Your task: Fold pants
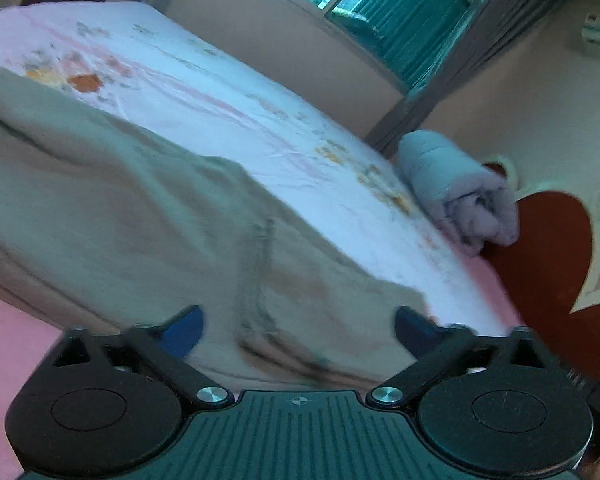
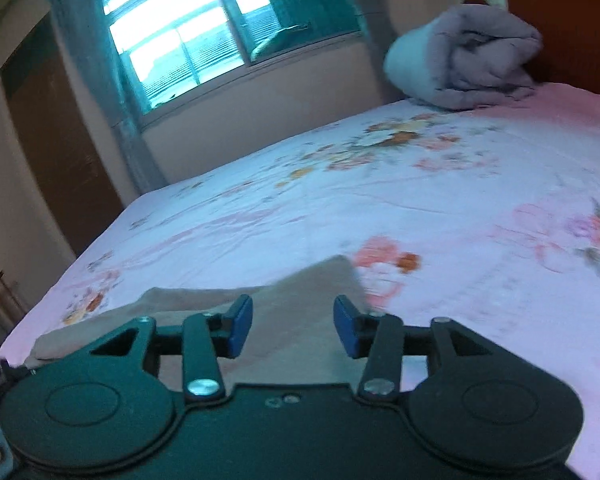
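Both tools hover at the near edge of a bed: the left gripper (image 1: 298,330) spread wide, the right gripper (image 2: 293,328) parted, neither holding anything. Between and just beyond their blue pads lie the beige pants (image 1: 112,200), rumpled on the floral pink bedsheet (image 2: 440,208). Farther off, a rolled grey blanket (image 2: 468,56) rests by the red headboard (image 1: 548,256); a bright window (image 2: 188,20) fills the far wall.

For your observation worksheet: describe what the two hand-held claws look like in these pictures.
Both the left claw and right claw are black, with blue pads on the fingers, angular linkage arms on silver pivot screws, and round discs either side. The left body is ribbed.
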### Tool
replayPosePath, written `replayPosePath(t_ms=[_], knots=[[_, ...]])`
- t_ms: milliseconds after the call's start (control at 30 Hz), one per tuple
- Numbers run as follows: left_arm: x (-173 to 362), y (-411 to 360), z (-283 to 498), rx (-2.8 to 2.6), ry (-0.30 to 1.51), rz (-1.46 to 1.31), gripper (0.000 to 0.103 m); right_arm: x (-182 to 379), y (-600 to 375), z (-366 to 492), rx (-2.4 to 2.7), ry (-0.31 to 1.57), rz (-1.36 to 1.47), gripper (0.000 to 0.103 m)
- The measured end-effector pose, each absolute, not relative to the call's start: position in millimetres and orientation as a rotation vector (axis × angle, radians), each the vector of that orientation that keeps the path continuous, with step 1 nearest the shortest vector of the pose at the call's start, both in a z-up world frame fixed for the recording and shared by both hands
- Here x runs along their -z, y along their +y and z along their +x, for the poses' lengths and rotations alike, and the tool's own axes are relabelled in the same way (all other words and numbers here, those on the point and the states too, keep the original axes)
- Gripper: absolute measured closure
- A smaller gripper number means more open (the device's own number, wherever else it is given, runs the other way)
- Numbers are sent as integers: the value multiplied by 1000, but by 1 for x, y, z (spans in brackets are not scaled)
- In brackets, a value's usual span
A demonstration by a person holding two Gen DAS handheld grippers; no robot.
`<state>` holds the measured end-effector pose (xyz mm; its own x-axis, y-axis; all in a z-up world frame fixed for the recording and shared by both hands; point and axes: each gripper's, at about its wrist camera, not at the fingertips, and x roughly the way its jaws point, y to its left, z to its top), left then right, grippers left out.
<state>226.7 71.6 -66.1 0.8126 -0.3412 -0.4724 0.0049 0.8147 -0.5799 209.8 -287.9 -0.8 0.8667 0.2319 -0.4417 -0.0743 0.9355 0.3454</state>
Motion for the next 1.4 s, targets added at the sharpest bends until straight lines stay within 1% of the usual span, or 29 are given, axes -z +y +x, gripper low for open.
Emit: replayPosePath(t_ms=[100, 233, 333, 367, 400, 433, 467, 500, 600, 700, 767, 833, 867, 1033, 1067, 1133, 1167, 1267, 1333, 1400], knots=[[69, 55, 235, 203, 628, -541, 16, 15, -306, 199, -146, 500, 361, 57], [75, 48, 242, 122, 683, -508, 16, 25, -319, 195, -137, 513, 404, 58], [81, 52, 244, 124, 719, -559, 18, 30, -330, 190, -132, 510, 461, 58], [85, 52, 248, 133, 730, -595, 25, 32, -336, 190, -125, 515, 492, 58], [89, 53, 252, 145, 745, -631, 54, 34, -339, 191, -119, 523, 511, 56], [94, 54, 256, 135, 772, -664, 75, 38, -343, 193, -114, 545, 525, 53], [98, 58, 259, 140, 783, -696, 80, 42, -344, 198, -114, 591, 531, 45], [103, 61, 260, 156, 787, -727, 82, 44, -344, 201, -120, 629, 527, 44], [107, 71, 254, 200, 777, -779, 84, 48, -335, 207, -154, 723, 437, 44], [105, 72, 243, 219, 744, -771, 85, 44, -322, 203, -169, 717, 330, 44], [106, 76, 237, 208, 723, -755, 85, 43, -319, 202, -159, 700, 314, 44], [115, 76, 237, 192, 753, -684, 85, 41, -315, 201, -147, 681, 288, 42], [124, 79, 237, 197, 763, -707, 85, 42, -312, 203, -135, 689, 269, 41], [121, 78, 240, 205, 768, -695, 84, 40, -303, 217, -123, 664, 233, 41], [120, 79, 241, 207, 767, -705, 83, 45, -299, 225, -135, 695, 219, 41], [122, 83, 240, 221, 765, -739, 81, 64, -289, 246, -91, 853, 144, 40], [121, 86, 238, 227, 763, -759, 80, 67, -292, 252, -85, 874, 169, 40], [110, 95, 227, 212, 729, -769, 75, 54, -293, 248, -84, 813, 174, 43], [100, 99, 219, 186, 688, -746, 69, 43, -293, 239, -89, 745, 169, 43], [87, 97, 214, 183, 630, -730, 68, 34, -292, 231, -109, 663, 192, 43]])
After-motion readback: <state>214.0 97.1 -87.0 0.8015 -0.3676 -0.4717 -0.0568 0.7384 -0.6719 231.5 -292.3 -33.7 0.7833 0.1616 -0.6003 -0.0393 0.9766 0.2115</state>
